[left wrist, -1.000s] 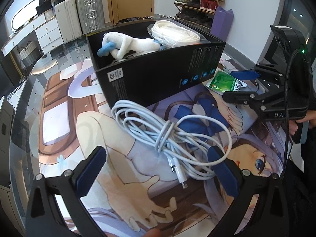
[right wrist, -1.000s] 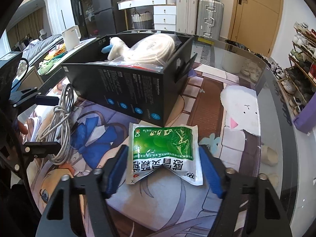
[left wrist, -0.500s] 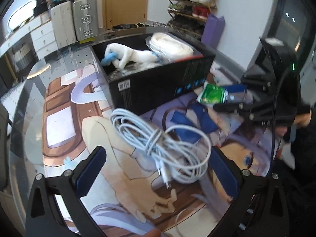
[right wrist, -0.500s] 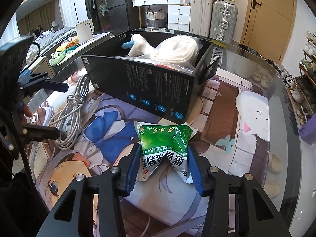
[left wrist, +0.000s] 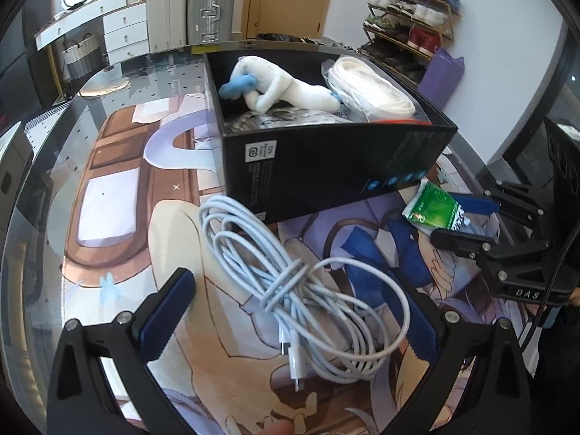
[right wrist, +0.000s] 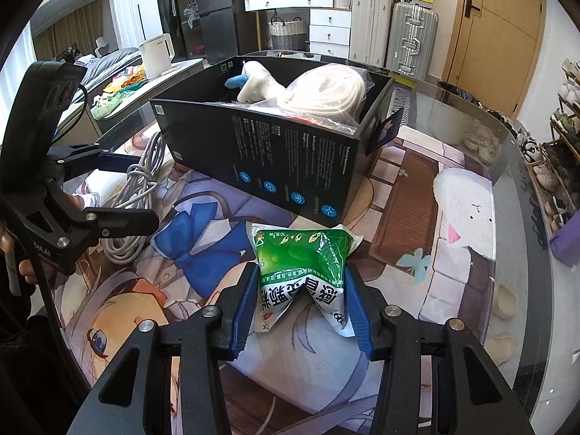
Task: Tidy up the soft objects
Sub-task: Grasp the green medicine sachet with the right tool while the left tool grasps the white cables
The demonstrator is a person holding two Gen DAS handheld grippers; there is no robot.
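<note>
My right gripper (right wrist: 299,302) is shut on a green and white pouch (right wrist: 302,270), which buckles between the blue pads just in front of the black box (right wrist: 275,166). The pouch also shows in the left wrist view (left wrist: 433,206). My left gripper (left wrist: 293,317) is open, its pads on either side of a coiled white cable (left wrist: 301,282) that lies on the printed mat. The black box (left wrist: 326,166) holds a white plush toy with blue parts (left wrist: 275,88) and a bagged white coil (left wrist: 369,90).
The printed mat (right wrist: 464,217) covers a glass table whose rim (right wrist: 522,166) curves round the right. Suitcases (right wrist: 391,32), drawers and a door stand behind the table. A shoe rack (left wrist: 409,11) stands at the back right.
My right gripper has closed on the pouch, which now buckles between the pads. My left gripper has shifted around the cable and stays open.
</note>
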